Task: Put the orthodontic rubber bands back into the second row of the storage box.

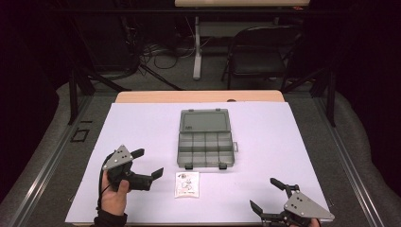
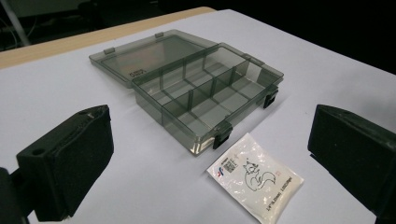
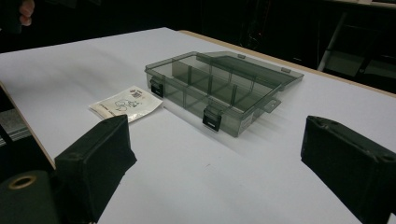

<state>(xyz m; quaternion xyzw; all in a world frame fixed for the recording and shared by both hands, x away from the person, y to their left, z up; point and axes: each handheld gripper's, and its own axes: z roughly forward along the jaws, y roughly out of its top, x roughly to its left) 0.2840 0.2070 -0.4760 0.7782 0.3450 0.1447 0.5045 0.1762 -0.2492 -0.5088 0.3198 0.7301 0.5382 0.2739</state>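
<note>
On the white counter [image 1: 142, 123], the left tool [image 1: 147, 163], gripped in a hand [image 1: 113, 191] at the near left, has its jaws spread wide and empty. Just right of it a small white packet [image 1: 187, 184] printed with a squirrel lies flat, close in front of a smoky grey box [image 1: 205, 138] at the centre, its lid folded back flat and its compartments bare. At the near right edge, the right tool [image 1: 265, 195] is likewise spread and empty.
</note>
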